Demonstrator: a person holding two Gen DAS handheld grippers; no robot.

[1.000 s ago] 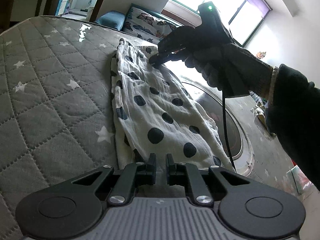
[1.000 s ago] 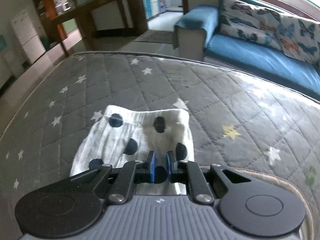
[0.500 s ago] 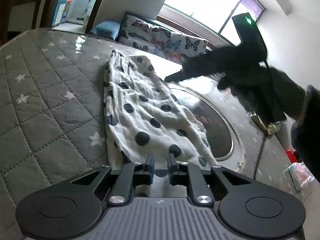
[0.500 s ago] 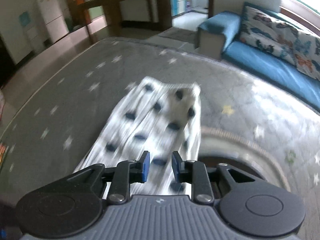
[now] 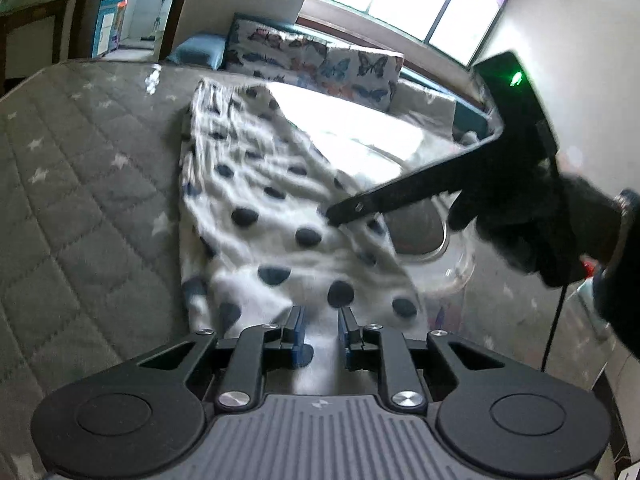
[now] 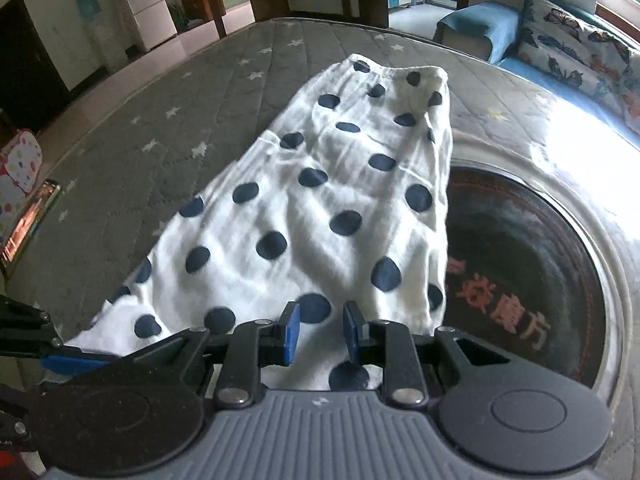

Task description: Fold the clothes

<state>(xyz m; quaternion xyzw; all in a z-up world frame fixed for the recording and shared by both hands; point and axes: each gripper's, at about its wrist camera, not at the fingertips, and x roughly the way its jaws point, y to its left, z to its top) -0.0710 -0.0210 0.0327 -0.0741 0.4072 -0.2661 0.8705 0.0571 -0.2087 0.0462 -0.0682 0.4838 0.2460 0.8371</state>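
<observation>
Left wrist view: a white garment with dark polka dots (image 5: 276, 216) stretches from the bottom centre of the frame toward the upper left, lying lengthwise on a grey quilted mattress (image 5: 80, 208) printed with small stars. Its near edge runs under the left gripper (image 5: 321, 330), whose blue-padded fingers (image 5: 297, 334) stand apart with cloth showing in the gap, gripping nothing. From the right of the frame the right gripper (image 5: 334, 216), held in a dark-gloved hand (image 5: 536, 224), reaches in with its tip over the right edge of the garment at mid-length; whether it touches the cloth cannot be told through the blur. A green light (image 5: 515, 78) glows on its housing at upper right. Right wrist view: the same garment (image 6: 320, 200) fills the centre, its gathered far end at upper centre of the frame and its wider near end spreading along the bottom left. The right gripper (image 6: 320, 330) sits at bottom centre just above the near edge, its blue pads (image 6: 291, 330) released and parted, with fabric visible between and below them. To the right of the garment, touching its edge, lies a round dark emblem (image 6: 520, 264) with reddish characters on the mattress (image 6: 160, 128). A blue sofa with butterfly cushions (image 6: 568, 52) lines the upper right.
</observation>
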